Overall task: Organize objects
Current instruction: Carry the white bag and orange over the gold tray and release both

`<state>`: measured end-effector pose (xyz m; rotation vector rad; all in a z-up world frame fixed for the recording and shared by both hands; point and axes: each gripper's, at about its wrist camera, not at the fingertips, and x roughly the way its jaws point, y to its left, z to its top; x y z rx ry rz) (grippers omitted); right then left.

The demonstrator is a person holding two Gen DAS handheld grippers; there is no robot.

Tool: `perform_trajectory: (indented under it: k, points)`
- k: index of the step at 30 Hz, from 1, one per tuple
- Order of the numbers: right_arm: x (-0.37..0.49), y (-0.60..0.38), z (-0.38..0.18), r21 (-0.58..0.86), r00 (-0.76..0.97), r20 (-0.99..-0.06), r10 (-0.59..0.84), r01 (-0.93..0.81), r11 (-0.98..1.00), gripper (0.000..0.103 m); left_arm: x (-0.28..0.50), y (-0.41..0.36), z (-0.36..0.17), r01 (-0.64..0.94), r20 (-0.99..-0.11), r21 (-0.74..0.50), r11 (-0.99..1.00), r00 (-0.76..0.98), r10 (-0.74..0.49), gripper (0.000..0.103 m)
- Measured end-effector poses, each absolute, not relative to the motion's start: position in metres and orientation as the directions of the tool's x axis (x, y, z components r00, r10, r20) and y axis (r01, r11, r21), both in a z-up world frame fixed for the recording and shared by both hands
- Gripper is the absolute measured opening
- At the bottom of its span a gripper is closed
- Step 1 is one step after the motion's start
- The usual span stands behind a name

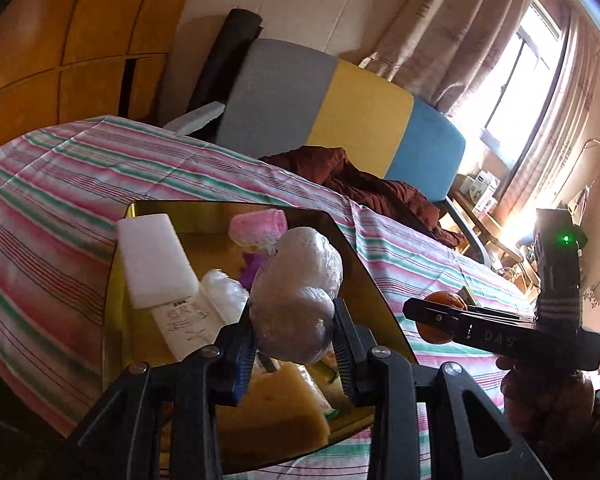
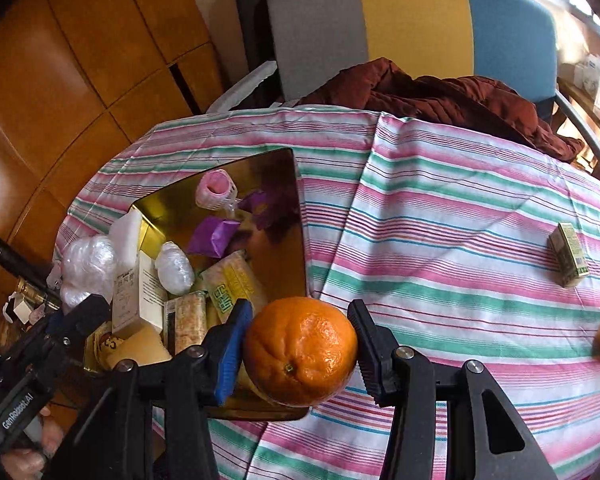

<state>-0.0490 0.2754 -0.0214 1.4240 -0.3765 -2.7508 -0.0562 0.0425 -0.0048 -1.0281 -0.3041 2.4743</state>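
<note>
The left gripper (image 1: 294, 340) is clamping a clear plastic-wrapped bundle (image 1: 296, 292) between its two fingers, the bundle bulging up and forward past the fingertips. The right gripper (image 2: 300, 350) is squeezing an orange (image 2: 300, 350), both pads pressing against its sides, its stem end facing the camera. From the left wrist view the right gripper (image 1: 440, 316) is showing off to the right, with the orange (image 1: 444, 304) peeking out around its fingers.

Directly beneath and ahead of the left gripper, a gold metal tray (image 1: 356, 240) is sitting on the striped tablecloth (image 1: 60, 184). From the right gripper, the same tray (image 2: 284, 240) is lying ahead and to the left, the orange hanging just over its near right corner. Inside the tray, a white block (image 1: 152, 260) is leaning at the left, a pink roll (image 1: 258, 224) is lying at the far end, a purple packet (image 2: 212, 236) is sitting near the middle, a small clear-wrapped lump (image 2: 175, 262) is resting beside a white printed box (image 2: 134, 296), and a yellow sponge (image 1: 276, 404) is lying at the near end, below the left fingers. A yellow-green packet (image 2: 234, 284) is lying just ahead of the right gripper's left finger.

Far right of the right gripper, a small green box (image 2: 568, 254) is lying on the cloth, well apart from the tray.
</note>
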Motion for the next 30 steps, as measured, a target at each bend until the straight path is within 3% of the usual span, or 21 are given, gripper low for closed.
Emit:
perform_trajectory:
  k: [11,16,18,30]
  points:
    - [-0.115,0.233,-0.022,0.204,-0.569,-0.804,-0.170,0.005,-0.979,0.050,-0.114,0.030,-0.009,-0.235,-0.618,-0.431,-0.871,-0.627,0.474,0.035]
    - [-0.147,0.227,-0.028,0.217,-0.565,-0.804,-0.187,0.014,-0.976,0.051,-0.147,0.043,-0.022,-0.184,-0.681,-0.425,-0.886,-0.580,0.447,0.040]
    - [-0.152,0.229,-0.028,0.222,-0.578,-0.796,-0.179,-0.004,-0.975,0.061,-0.150,0.043,-0.027,-0.161,-0.694,-0.419,-0.894,-0.578,0.429,0.043]
    - [-0.111,0.230,-0.039,0.219,-0.572,-0.804,-0.166,-0.023,-0.976,0.074,-0.099,0.027,-0.027,-0.155,-0.691,-0.373,-0.915,-0.611,0.385,0.044]
